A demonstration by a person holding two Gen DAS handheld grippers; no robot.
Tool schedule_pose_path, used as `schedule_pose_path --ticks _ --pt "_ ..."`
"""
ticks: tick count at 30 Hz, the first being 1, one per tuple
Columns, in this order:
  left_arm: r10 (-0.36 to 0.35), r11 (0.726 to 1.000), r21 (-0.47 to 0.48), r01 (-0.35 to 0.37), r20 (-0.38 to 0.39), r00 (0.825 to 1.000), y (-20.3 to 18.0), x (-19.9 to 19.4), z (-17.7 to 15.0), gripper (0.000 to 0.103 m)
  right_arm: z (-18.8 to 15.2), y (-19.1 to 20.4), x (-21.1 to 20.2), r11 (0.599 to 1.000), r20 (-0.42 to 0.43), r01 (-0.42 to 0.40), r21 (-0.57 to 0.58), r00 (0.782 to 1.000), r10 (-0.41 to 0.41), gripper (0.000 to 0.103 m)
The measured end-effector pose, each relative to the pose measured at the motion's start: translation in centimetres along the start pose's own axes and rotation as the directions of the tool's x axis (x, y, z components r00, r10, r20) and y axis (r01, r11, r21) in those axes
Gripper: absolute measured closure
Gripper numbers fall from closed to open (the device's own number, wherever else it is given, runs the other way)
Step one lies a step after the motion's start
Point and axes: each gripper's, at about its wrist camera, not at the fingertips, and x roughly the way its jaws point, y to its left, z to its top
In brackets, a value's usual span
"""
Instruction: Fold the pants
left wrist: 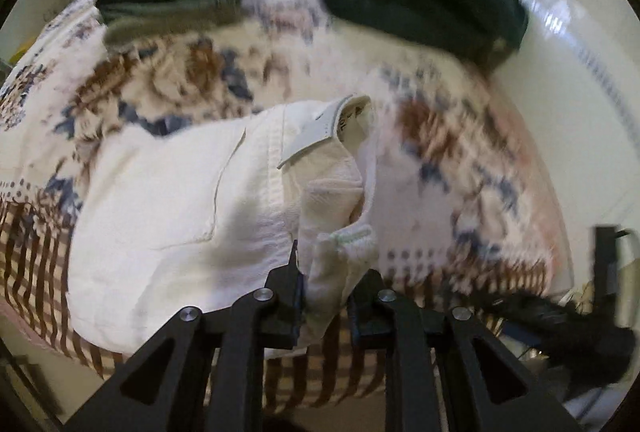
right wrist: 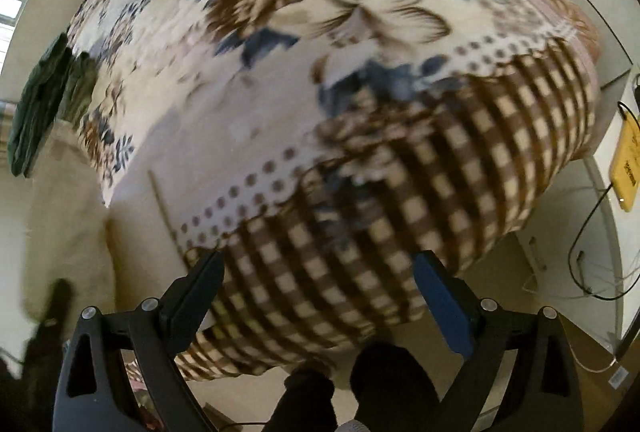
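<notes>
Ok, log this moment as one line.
left gripper: shut on pants waistband | right gripper: open, empty, over blanket edge | fold: not done

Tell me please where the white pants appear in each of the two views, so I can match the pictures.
Left wrist view: the white pants fill the lower centre, with the left claw shut on their waistband.
Right wrist view: a cream cloth at the lower left edge is probably the pants, blurred.
Shared landmark: the floral blanket with a brown checked border.
</notes>
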Motion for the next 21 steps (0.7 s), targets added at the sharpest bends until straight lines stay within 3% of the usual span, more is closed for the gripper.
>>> schedule_pose_path --ticks 2,5,7,9,12,14,18,21 --pt "0.003 1.0 -0.013 -0.004 -0.04 0.999 0.0 0.6 0.1 0.084 0.2 0.1 0.1 1.0 0.001 -0.025 0.004 1.0 0.025 0.005" --pt "-0.05 0.997 -0.055 0.047 -0.054 0.997 0.8 -0.5 1.0 0.064 0.5 1.1 0.6 0.996 -0.014 -0.09 0.004 0.996 0.09 0.004" --pt "-0.058 0.997 -0.061 0.055 -0.036 0.998 1.0 -1.8 1.2 0.033 0.7 2.7 1.2 0.986 -0.039 -0.169 0.0 0.985 0.168 0.001" --pt "-0.034 0.998 -0.051 0.034 0.0 0.999 1.6 -3.3 1.7 0.023 0.9 4.5 2.0 0.972 -0.063 -0.234 -0.016 0.97 0.233 0.001" --pt "0.057 0.997 -0.051 -0.056 0.012 0.998 4.5 -4.0 3.1 0.022 1.5 8.0 4.0 0.947 -0.12 -0.316 -0.059 0.944 0.308 0.001" --pt "0.138 0.988 -0.071 -0.139 -0.019 0.99 7.4 -3.3 3.8 0.022 2.0 10.1 6.0 0.939 -0.156 -0.333 -0.081 0.935 0.318 0.001" --pt "0.299 0.947 -0.092 -0.309 -0.11 0.948 13.8 0.0 4.2 0.022 2.8 12.8 11.1 0.931 -0.215 -0.349 -0.102 0.922 0.322 0.001" --pt "0.347 0.925 -0.097 -0.366 -0.176 0.921 17.8 2.9 4.1 0.022 3.3 13.5 14.4 0.921 -0.268 -0.382 -0.077 0.898 0.35 0.001"
